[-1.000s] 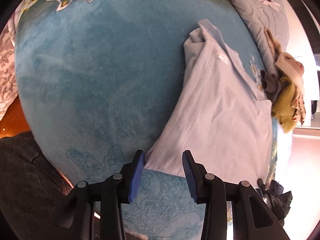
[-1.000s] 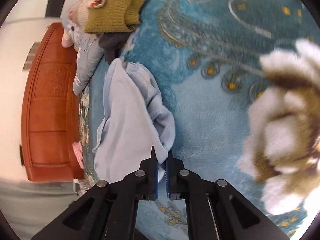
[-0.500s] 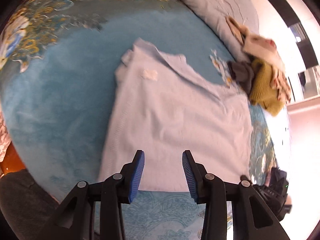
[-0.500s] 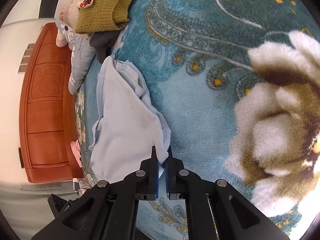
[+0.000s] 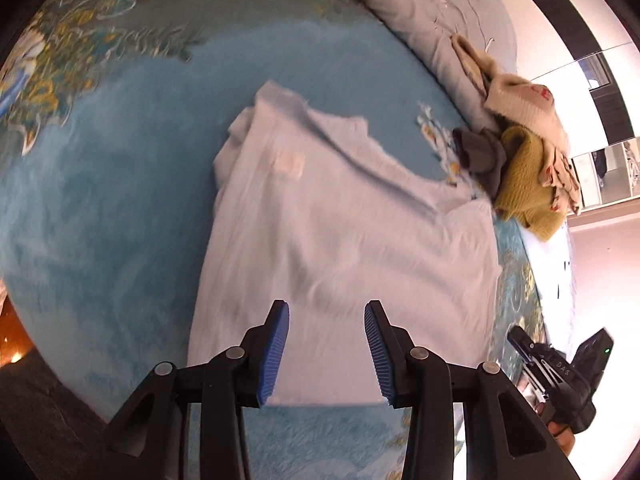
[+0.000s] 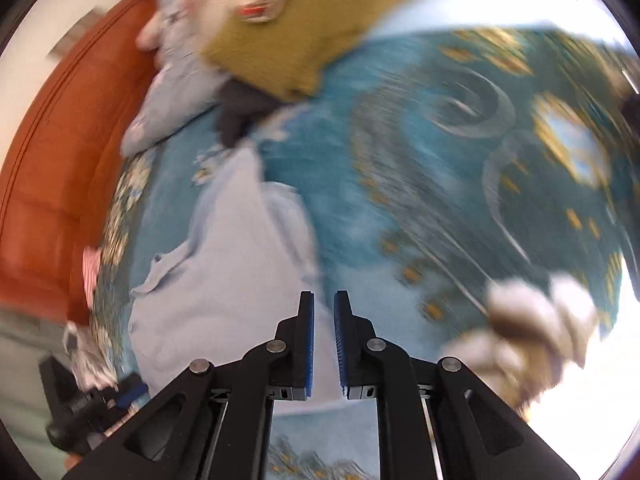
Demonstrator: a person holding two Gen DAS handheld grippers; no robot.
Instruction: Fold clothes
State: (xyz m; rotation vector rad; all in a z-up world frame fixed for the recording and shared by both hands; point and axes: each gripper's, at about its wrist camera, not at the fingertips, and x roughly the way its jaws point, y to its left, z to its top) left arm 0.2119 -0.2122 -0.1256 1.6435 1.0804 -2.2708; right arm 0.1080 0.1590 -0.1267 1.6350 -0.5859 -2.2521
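A pale blue shirt (image 5: 340, 232) lies spread flat on the teal plush blanket (image 5: 120, 200), its collar at the far end. My left gripper (image 5: 326, 344) hovers open above the shirt's near hem, with nothing between its blue pads. My right gripper (image 6: 324, 336) is opening, its pads a narrow gap apart and pressing on nothing. The shirt (image 6: 224, 280) lies below it and to the left. The right wrist view is blurred by motion. The right gripper's body (image 5: 560, 368) shows at the lower right of the left wrist view.
A pile with a mustard sweater (image 5: 524, 192), a grey garment (image 5: 480, 156) and a cream knit (image 5: 524, 108) sits past the shirt's far right corner. A grey floral quilt (image 5: 432, 8) lies behind it. An orange headboard (image 6: 52, 168) borders the bed.
The right gripper's pads have parted and let go of the shirt edge, and it has lifted and rolled. The left gripper has moved over the shirt, which now lies flat.
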